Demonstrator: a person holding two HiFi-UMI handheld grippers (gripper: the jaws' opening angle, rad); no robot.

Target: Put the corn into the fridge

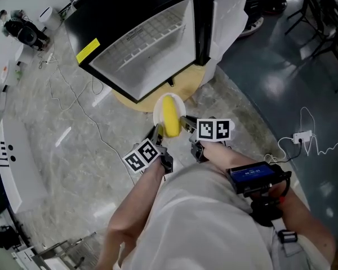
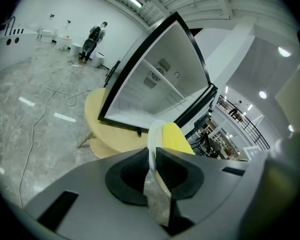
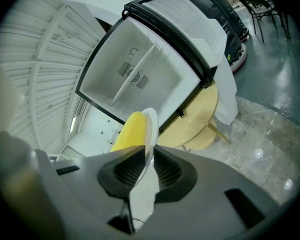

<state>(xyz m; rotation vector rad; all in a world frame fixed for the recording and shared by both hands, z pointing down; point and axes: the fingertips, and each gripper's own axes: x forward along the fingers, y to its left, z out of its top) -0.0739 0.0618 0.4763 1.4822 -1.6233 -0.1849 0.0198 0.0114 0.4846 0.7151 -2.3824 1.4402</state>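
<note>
Nearest the head camera: the person's pale-clothed torso [image 1: 214,218] and forearms, each hand bearing a two-jaw gripper with a marker cube. Left gripper [image 1: 158,134] and right gripper [image 1: 185,122] are both closed narrowly on opposite edges of a small round white plate [image 1: 158,112]. Each gripper view shows the thin rim pinched between ribbed black pads, with no gap visible. On the plate lies the yellow cob of corn [image 1: 170,117], between the two grippers and touching neither. In the left gripper view it sits just to the right of the pinched rim, in the right gripper view just to the left. Beyond the plate stands a small black fridge with a white interior [image 1: 141,44], its door swung open, resting on a round pale-wood table [image 1: 183,86]; a shelf divides the cavity. The plate is in front of the opening, not yet inside.

Step in hand, as judged: carrying the plate to the fridge. To do it well, both grippers should advance together at one height, so that the plate is level and the loose cob does not roll. The grips should neither slacken nor pull apart, since only the rim is held. The approach is best aimed at one compartment, clear of the shelf edge and the door, with the plate set down flat before either grip is released.
</note>
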